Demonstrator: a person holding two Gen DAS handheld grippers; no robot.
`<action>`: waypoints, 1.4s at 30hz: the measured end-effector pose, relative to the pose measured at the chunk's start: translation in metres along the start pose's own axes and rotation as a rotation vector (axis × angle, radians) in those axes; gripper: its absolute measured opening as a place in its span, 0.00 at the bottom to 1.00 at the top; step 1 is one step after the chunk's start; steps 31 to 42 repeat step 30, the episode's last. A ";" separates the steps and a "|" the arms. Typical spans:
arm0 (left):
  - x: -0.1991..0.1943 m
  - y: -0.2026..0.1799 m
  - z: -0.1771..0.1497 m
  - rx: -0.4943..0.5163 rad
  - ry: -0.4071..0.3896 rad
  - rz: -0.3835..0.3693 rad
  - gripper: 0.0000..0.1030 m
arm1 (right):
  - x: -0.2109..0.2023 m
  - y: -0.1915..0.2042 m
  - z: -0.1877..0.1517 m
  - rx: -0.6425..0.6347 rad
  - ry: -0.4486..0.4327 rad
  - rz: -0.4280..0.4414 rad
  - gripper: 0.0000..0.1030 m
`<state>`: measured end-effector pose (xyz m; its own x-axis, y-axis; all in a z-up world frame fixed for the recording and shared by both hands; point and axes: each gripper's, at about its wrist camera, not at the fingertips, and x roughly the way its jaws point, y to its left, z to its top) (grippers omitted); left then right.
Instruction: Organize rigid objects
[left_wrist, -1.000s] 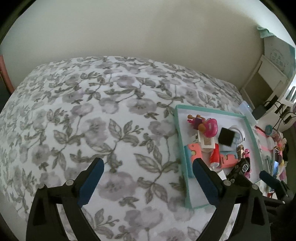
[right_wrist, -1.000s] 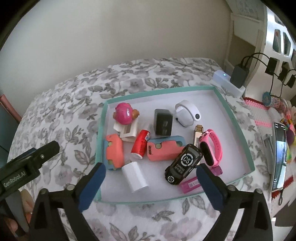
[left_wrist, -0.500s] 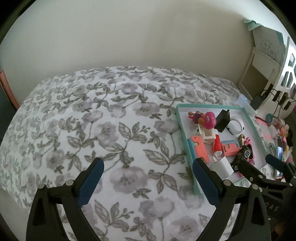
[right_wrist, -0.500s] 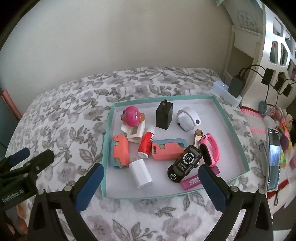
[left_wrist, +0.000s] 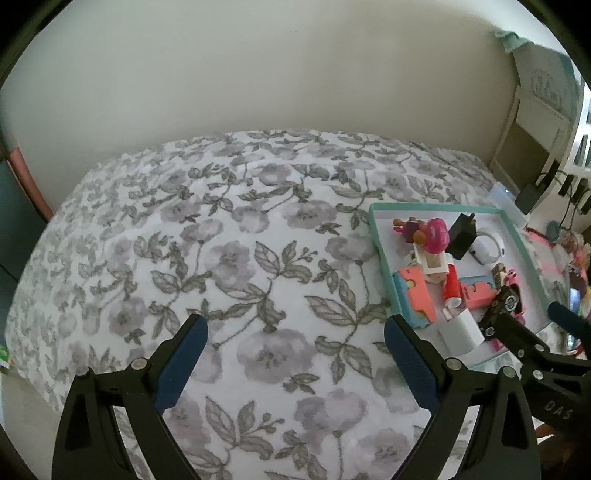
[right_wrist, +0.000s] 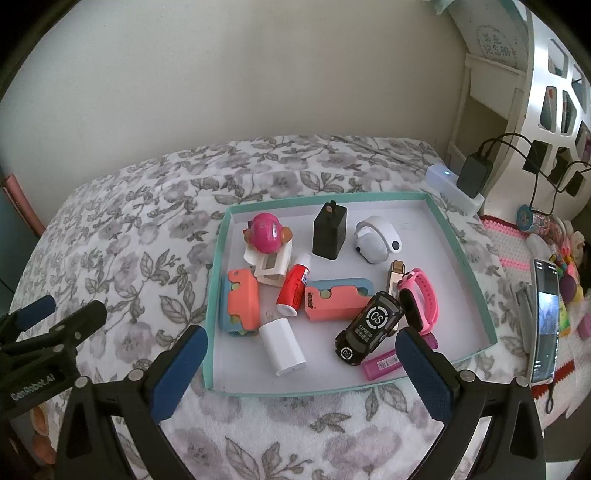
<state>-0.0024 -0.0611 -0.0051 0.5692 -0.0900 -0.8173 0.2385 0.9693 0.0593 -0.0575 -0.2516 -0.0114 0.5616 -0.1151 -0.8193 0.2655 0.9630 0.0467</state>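
Note:
A teal-rimmed white tray (right_wrist: 461, 254) lies on a floral bedspread (right_wrist: 140, 236). It holds a pink doll (right_wrist: 266, 232), a black charger (right_wrist: 330, 232), a white earbud case (right_wrist: 376, 238), a red tube (right_wrist: 295, 285), two coral holders (right_wrist: 242, 302), a white plug (right_wrist: 281, 343), a black toy car (right_wrist: 369, 328) and a pink watch (right_wrist: 419, 297). My right gripper (right_wrist: 297, 363) is open and empty above the tray's near edge. My left gripper (left_wrist: 293, 356) is open and empty over bare bedspread, left of the tray (left_wrist: 380, 236).
A wall stands behind the bed. To the right are a white power strip with a black adapter (right_wrist: 472, 173), a white shelf unit (right_wrist: 554, 96), a phone (right_wrist: 546, 319) and small toys on a pink-and-white mat (right_wrist: 517, 254).
Both grippers have drawn back and up from the bed, so the tray looks smaller and farther. Both stay open. The tray's objects have not moved.

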 end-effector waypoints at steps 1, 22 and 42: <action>-0.001 -0.001 0.000 0.007 -0.004 0.008 0.94 | 0.000 0.000 0.000 0.000 0.001 -0.001 1.00; 0.001 0.002 0.001 -0.005 0.004 0.055 0.94 | 0.000 0.001 0.002 -0.008 0.000 -0.001 1.00; 0.000 0.001 -0.001 0.007 0.001 0.056 0.94 | 0.000 0.002 0.002 -0.009 0.001 0.000 1.00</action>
